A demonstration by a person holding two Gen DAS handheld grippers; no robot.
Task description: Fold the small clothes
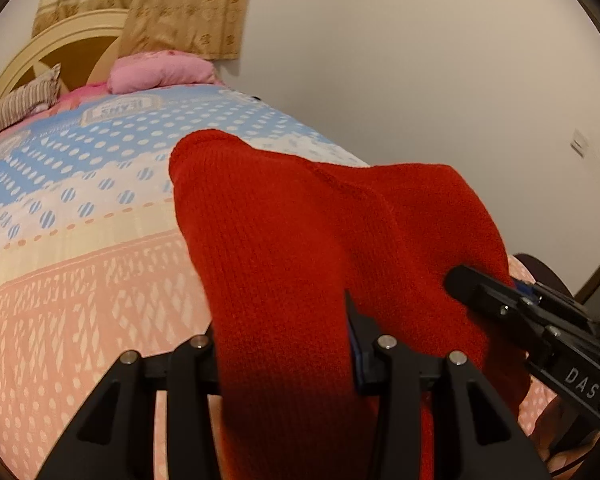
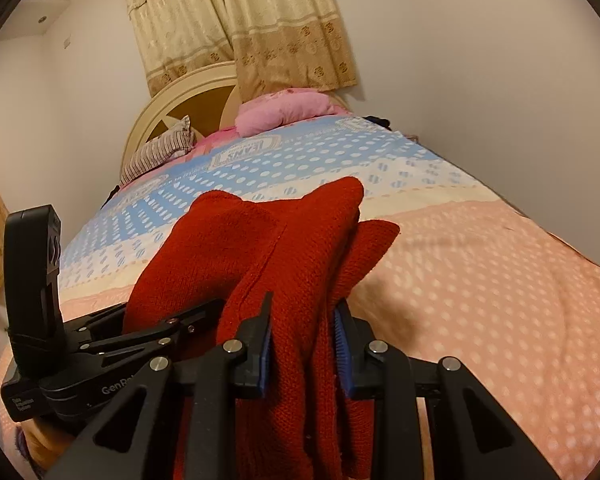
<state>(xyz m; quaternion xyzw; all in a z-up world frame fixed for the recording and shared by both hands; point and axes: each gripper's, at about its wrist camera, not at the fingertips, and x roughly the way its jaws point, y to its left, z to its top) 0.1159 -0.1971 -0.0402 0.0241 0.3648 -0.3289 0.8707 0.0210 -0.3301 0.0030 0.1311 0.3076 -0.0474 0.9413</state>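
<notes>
Your left gripper is clenched on the red knitted garment, which drapes forward over its fingers toward the bed. Your right gripper pinches the same garment between its blue pads (folds bunch up there). Both grippers sit close together, with the knit lifted above the patterned bedspread, its far end sagging toward it.

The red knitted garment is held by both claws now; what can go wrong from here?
1. The red knitted garment is bunched in thick layers in the right claw, so a fold may come out uneven.
2. The left claw and right claw grip close together; they could collide.
</notes>
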